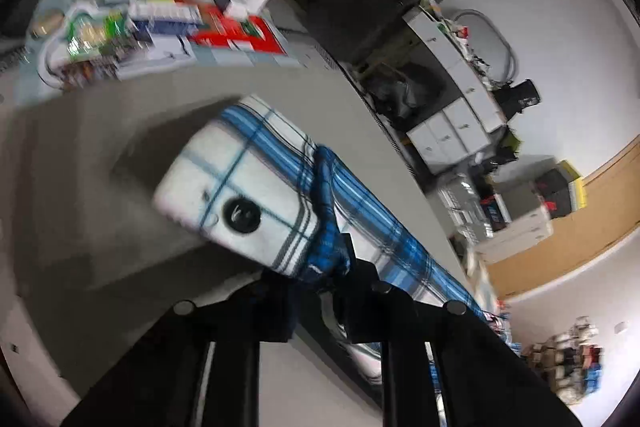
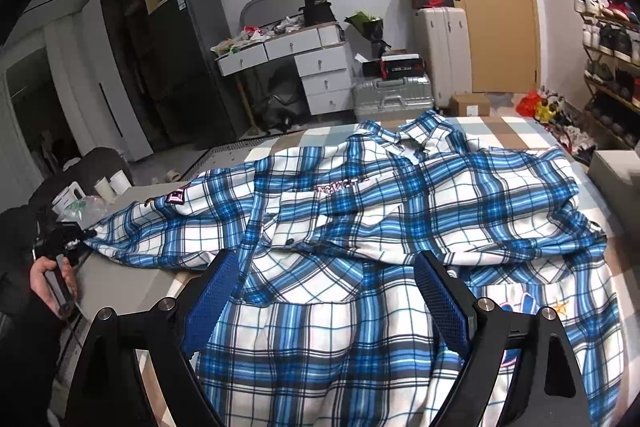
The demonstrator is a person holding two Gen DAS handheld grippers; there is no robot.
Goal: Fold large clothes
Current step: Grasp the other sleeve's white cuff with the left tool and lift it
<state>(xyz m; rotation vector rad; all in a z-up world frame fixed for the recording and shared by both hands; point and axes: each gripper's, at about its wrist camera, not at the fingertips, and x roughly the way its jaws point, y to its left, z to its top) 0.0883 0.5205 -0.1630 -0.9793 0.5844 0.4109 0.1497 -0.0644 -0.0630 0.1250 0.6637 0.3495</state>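
Note:
A large blue-and-white plaid shirt (image 2: 380, 211) lies spread front-up on a checked cover (image 2: 504, 129), collar at the far side. One sleeve stretches left onto a grey tabletop (image 1: 88, 155). My left gripper (image 1: 320, 277) is shut on that sleeve's cuff (image 1: 248, 183), near its black button (image 1: 241, 215), and the fabric bunches between the fingers. In the right wrist view the left gripper (image 2: 66, 237) shows at the far left in a person's hand (image 2: 48, 279). My right gripper (image 2: 328, 293) hovers open over the shirt's lower front, with nothing between its blue pads (image 2: 214, 301).
Boxes, packets and plastic bags (image 1: 160, 11) crowd the far end of the grey tabletop, with paper cups (image 2: 110, 185) beside them. Beyond stand a white drawer desk (image 2: 304, 67), suitcases (image 2: 440, 51), a dark fridge (image 2: 176, 67) and a shoe rack (image 2: 612, 67).

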